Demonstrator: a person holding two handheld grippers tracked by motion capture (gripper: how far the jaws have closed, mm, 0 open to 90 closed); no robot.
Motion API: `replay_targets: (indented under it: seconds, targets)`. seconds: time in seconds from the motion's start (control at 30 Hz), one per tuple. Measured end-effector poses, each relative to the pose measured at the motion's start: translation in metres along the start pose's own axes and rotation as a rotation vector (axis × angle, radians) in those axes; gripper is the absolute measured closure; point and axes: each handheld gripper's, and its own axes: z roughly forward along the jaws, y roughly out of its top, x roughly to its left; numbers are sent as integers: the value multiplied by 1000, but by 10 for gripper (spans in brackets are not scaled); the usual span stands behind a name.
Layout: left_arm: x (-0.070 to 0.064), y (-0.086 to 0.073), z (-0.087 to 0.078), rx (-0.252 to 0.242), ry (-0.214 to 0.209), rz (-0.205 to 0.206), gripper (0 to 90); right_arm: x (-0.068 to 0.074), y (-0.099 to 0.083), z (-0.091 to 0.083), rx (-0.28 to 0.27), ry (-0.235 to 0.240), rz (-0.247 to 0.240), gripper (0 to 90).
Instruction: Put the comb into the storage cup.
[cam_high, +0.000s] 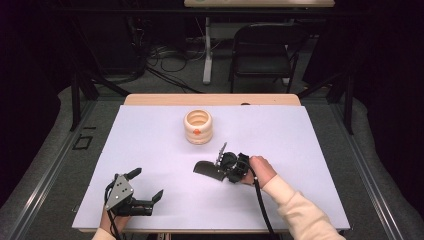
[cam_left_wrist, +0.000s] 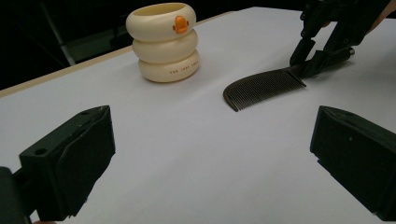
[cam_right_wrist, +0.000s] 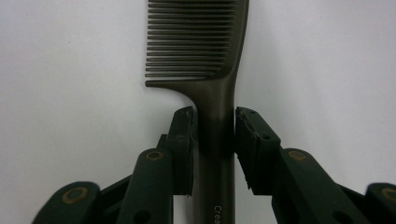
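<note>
A dark comb lies flat on the white board, teeth toward the near side. My right gripper is shut on its handle; in the right gripper view both pads press the comb handle from either side, and the midpoint of my right gripper sits on it. My left gripper rests near the front left edge, wide open and holding nothing. In the left gripper view, my left gripper faces the comb and the right gripper beyond.
A cream ringed container with an orange duck mark stands upright at the board's far middle, also seen as the container in the left gripper view. A black chair and cables lie on the floor behind the table.
</note>
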Motion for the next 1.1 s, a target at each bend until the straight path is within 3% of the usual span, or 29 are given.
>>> replay_targets:
  seconds: [0.4,0.6,1.1]
  targets:
    - [0,0,0,2,0,2,1,-2,5,3,42,17,-5,718]
    - [0,0,0,2,-1,2,1,-4,3,1,31,20,12,722]
    - [0,0,-1,1,2,1,1,-7,-4,-16,-55,28,41,722]
